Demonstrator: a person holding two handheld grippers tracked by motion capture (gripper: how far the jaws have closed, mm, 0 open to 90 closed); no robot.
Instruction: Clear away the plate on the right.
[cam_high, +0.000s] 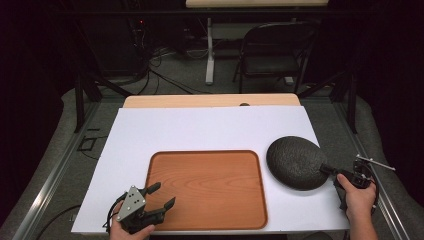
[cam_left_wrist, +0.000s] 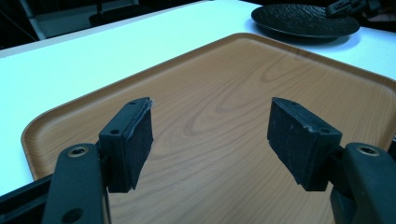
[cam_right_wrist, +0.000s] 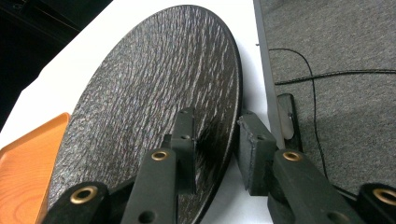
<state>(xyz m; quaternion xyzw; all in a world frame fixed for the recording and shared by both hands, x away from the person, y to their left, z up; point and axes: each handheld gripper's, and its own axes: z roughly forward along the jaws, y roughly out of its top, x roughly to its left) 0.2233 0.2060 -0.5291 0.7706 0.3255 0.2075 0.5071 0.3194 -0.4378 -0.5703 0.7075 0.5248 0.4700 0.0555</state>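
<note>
The right tongs (cam_right_wrist: 212, 149) are clamped on the rim of the black plate (cam_high: 295, 162), tilted just right of the tray (cam_high: 207, 220). The left tongs (cam_high: 162, 196) wait apart over the tray. The placing is not yet done.

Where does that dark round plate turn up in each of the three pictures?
High view: black plate at right, beside the wooden tray.
Left gripper view: far top right, beyond the tray.
Right gripper view: large, centre, its rim between the jaws.
Shared landmark: the tray.
</note>
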